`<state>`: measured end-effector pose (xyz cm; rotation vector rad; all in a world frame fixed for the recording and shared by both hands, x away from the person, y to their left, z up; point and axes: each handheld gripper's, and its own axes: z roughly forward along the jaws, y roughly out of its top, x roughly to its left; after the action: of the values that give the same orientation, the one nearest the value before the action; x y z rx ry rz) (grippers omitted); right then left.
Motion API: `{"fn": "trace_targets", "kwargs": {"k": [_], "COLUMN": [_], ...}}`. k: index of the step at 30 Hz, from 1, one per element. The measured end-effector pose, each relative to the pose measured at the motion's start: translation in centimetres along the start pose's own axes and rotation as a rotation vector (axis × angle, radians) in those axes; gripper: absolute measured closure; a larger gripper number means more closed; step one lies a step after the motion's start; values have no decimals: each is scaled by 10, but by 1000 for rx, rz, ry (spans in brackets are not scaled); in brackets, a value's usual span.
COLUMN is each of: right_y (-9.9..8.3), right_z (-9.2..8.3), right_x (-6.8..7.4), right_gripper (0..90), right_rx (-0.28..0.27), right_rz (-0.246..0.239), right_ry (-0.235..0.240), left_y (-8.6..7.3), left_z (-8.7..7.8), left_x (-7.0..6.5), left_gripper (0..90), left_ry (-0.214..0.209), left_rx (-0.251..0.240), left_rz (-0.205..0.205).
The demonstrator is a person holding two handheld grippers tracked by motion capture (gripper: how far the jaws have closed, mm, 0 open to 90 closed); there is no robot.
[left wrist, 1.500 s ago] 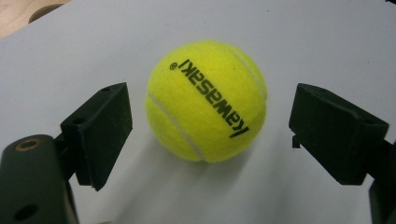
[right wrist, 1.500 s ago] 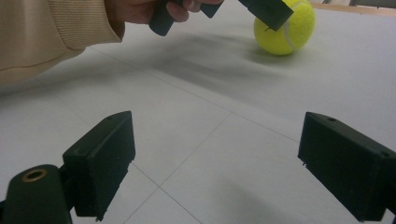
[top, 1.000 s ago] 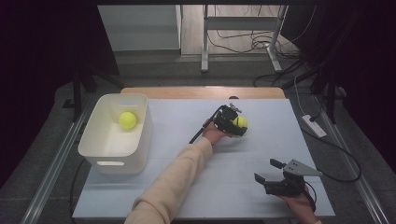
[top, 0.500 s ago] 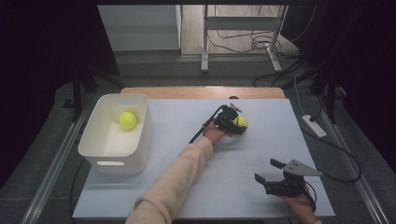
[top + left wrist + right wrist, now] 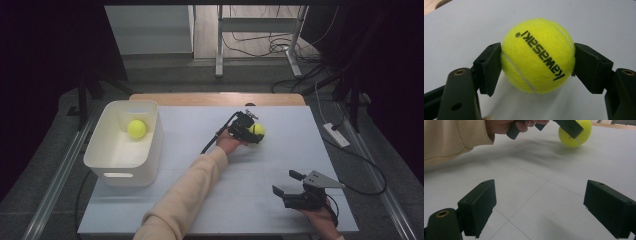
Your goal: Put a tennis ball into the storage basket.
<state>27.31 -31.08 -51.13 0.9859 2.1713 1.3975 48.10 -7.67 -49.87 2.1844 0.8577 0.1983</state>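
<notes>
high view: bench (image 5: 200, 200) with a pale top runs across the middle, a wooden strip along its far edge. white bin (image 5: 102, 162) stands at its left end, upright, with one yellow ball (image 5: 136, 128) lying inside near the far wall. a sleeve (image 5: 182, 197) in beige reaches from the near edge toward the middle of the bench. left tongs (image 5: 252, 134) sit past that hand, near the centre, and have just been closing with a second ball (image 5: 257, 129) between the pads. left gripper view shows it plainly: both black pads press on the sides of this ball (image 5: 538, 55), which rests on the bench top, dark lettering across its felt. right tongs (image 5: 286, 186) hover low at the near right corner, well apart from the ball; right gripper view has the two pads (image 5: 477, 206) spread wide with bare bench between them, nothing held.
</notes>
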Motion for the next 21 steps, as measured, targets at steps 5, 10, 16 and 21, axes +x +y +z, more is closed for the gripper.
{"fn": "trace_targets", "kwargs": {"k": [5, 10, 16, 21], "right_y": [0, 0, 0, 0], "right_z": [0, 0, 1, 2], "right_x": [0, 0, 1, 1], "right_gripper": [110, 110, 110, 110], "right_rx": [1, 5, 6, 7], "right_rz": [-1, -3, -4, -8], "right_ry": [-1, -2, -2, -3], "left_y": [0, -1, -3, -5], "left_z": [-6, -14, -25, -37], "left_x": [-2, -2, -5, -5], "left_gripper": [279, 278, 278, 278], "left_ry": [-10, -16, -23, -27], "left_rx": [-10, -27, -46, -72], "left_rz": [7, 9, 18, 18]}}
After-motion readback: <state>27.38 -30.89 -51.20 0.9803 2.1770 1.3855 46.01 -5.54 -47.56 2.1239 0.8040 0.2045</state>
